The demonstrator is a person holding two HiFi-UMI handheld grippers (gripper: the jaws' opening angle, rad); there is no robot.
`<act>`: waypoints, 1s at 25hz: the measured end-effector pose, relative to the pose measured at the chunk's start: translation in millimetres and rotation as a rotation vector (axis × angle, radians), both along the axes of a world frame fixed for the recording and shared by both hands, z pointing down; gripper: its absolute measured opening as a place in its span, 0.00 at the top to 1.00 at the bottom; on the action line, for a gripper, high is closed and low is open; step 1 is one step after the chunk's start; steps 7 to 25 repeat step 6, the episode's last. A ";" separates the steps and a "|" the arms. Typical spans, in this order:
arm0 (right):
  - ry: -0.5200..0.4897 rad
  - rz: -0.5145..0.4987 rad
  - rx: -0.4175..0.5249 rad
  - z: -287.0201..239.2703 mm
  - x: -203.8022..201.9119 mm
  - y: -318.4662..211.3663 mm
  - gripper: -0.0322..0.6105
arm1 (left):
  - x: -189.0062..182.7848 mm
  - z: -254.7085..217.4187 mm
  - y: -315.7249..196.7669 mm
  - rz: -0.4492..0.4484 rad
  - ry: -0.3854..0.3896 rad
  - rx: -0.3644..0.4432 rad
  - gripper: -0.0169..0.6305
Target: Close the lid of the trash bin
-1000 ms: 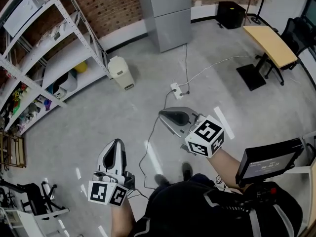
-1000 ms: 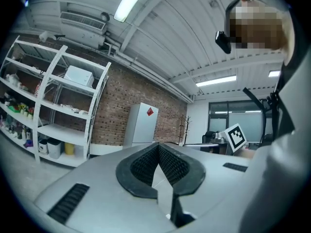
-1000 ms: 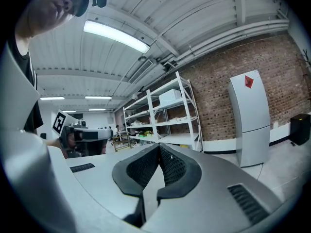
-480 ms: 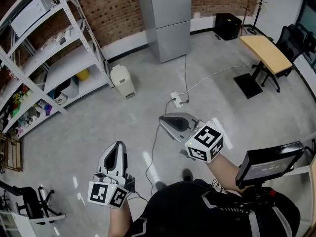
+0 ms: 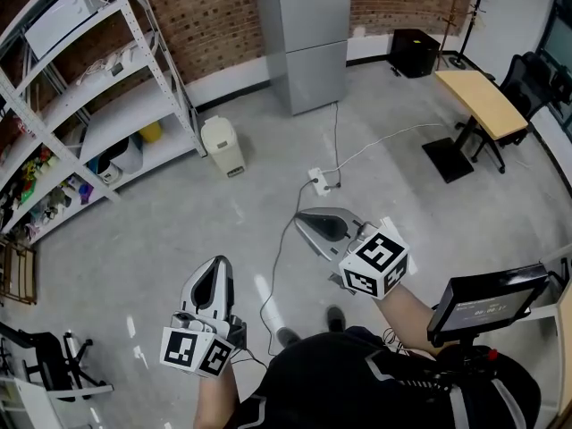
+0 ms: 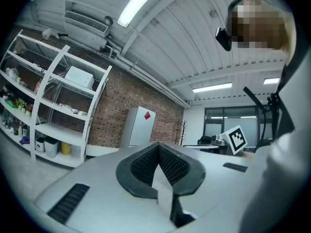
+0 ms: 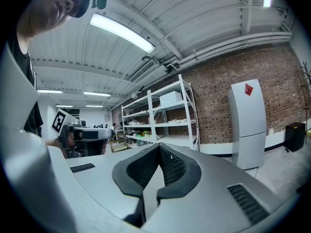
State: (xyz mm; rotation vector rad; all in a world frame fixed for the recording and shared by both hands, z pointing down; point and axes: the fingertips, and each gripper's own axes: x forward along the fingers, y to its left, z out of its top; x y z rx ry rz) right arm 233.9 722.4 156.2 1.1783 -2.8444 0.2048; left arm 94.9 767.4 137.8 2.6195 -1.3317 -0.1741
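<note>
Grey concrete floor (image 5: 179,231) fills most of the head view, and the person stands at 6 o'clock of it with both tools held out in front. The trash bin (image 5: 222,143), cream-white and small, stands on the floor at about 11 o'clock from the person, just beside the foot of the white metal shelf rack (image 5: 107,88) and well apart from both grippers. It is too small here to tell whether its lid is down.

The left gripper (image 5: 214,271) points toward 12 o'clock. In the left gripper view its jaws are pressed together and nothing is between them. The right gripper (image 5: 308,223) is held a little farther forward and points toward 10 o'clock. In the right gripper view its jaws are also clenched on nothing.

A white power strip (image 5: 320,181) with its cable lies on the floor at 12 o'clock, between the grippers and the tall grey cabinet (image 5: 308,34) that stands against the brick wall (image 5: 206,16). A wooden table (image 5: 487,92) is at 2 o'clock.
</note>
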 end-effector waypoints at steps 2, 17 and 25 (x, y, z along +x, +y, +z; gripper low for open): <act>0.000 0.003 -0.002 -0.9 2.1 -1.2 0.94 | 1.8 -1.4 -0.5 -0.001 0.000 0.001 0.99; -0.002 0.004 -0.005 -3.8 4.4 -1.1 0.94 | 4.1 -4.2 0.0 -0.006 -0.004 -0.001 0.99; -0.002 0.004 -0.005 -3.8 4.4 -1.1 0.94 | 4.1 -4.2 0.0 -0.006 -0.004 -0.001 0.99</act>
